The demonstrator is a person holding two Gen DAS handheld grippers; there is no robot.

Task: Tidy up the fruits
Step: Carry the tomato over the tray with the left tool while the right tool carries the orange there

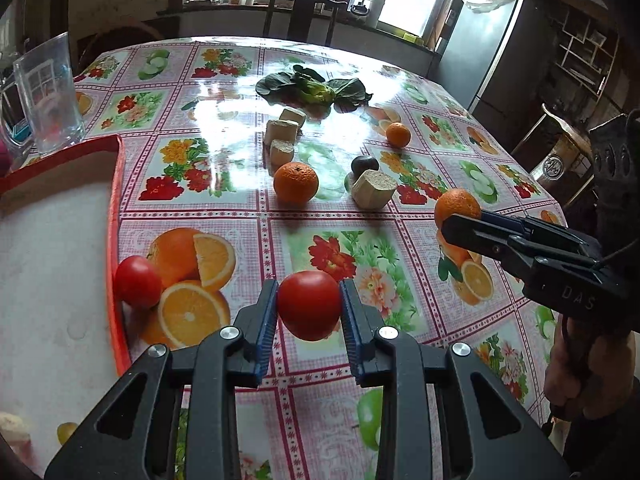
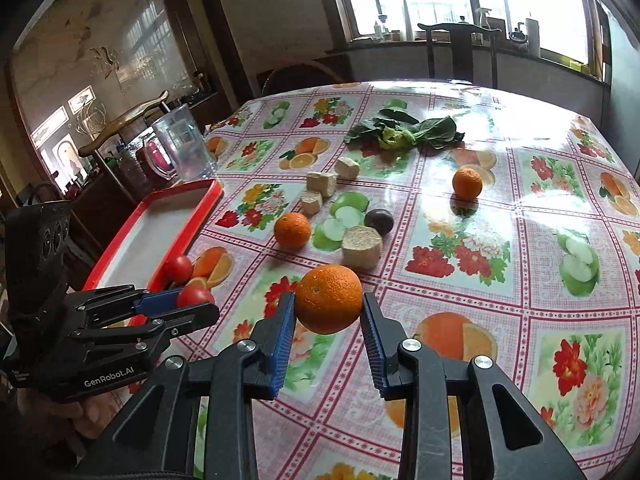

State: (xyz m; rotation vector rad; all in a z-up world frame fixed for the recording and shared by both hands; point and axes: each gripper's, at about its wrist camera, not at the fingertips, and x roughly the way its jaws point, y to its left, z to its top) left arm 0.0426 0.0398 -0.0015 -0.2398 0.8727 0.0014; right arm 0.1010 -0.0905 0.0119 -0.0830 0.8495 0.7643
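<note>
My left gripper (image 1: 309,307) is shut on a red tomato (image 1: 309,306), held just above the flowered tablecloth. A second tomato (image 1: 138,282) rests against the edge of the red-rimmed white tray (image 1: 114,208) at the left. My right gripper (image 2: 329,307) is shut on an orange (image 2: 329,299), lifted off the table. In the left wrist view that same right gripper (image 1: 452,226) shows at the right with its orange (image 1: 457,205). Two more oranges (image 1: 296,182) (image 1: 398,135) and a dark round fruit (image 1: 365,165) lie mid-table.
Several beige cut blocks (image 1: 374,189) and a leafy green vegetable (image 1: 314,89) lie further back. A clear glass pitcher (image 1: 48,96) stands behind the tray. A dark chair (image 1: 304,12) stands at the far side, a refrigerator (image 1: 476,48) at the right.
</note>
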